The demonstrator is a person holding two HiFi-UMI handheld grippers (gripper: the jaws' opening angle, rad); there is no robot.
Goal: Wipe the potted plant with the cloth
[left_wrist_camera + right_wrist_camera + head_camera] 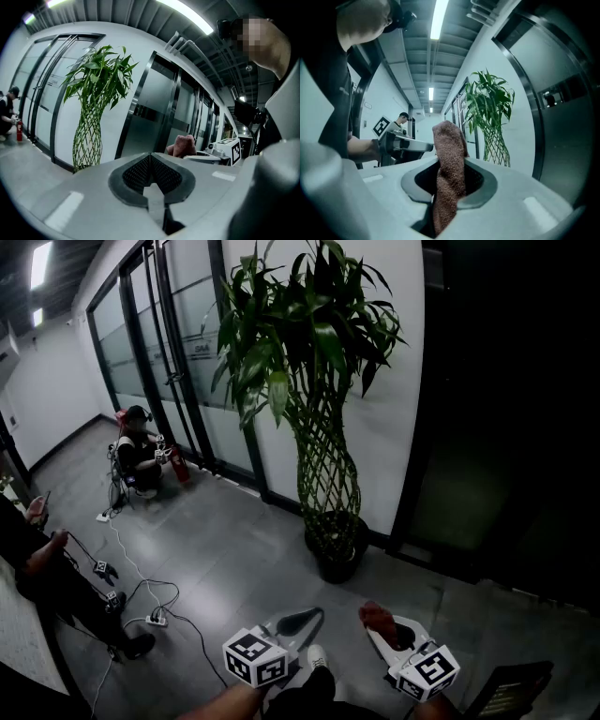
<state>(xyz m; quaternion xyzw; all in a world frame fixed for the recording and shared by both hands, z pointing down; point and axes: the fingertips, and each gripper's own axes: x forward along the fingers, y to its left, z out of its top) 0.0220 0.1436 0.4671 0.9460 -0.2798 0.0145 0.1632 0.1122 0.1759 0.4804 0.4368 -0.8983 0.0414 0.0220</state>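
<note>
**A:** What is standing where at this moment?

**B:** The potted plant (319, 381) is standing on the grey floor (234, 559) against the white wall, between the glass doors and a dark panel. Its braided stems are rising out of a dark pot (337, 557), and its leaves are spreading out at the top. Both grippers are pointing roughly level toward it from well away. Nothing is touching it.

**A:** What are the grippers doing?

**B:** The left gripper (150, 157) is keeping its jaws pressed together with nothing between them. The right gripper (391, 627) is clamping the cloth (449, 159), a reddish-brown knitted piece. The jaws are pinching it partway along its length. One bunched end is standing up above them, and the rest is hanging down inside.

**A:** How is each item likely to be handling?

**B:** The cloth is looking soft, light and limp, so the bunched end above the jaws is the part I am expecting to do the wiping. The grip on it is looking secure as it is. The leaves are looking thin and springy, and I am expecting them to bend away under pressure and to crease or tear if dragged. Backing each leaf from below with the empty left gripper, and stroking from base to tip, is seeming the safest approach. The braided stems are looking stiffer, and the pot heavy enough not to slide.
</note>
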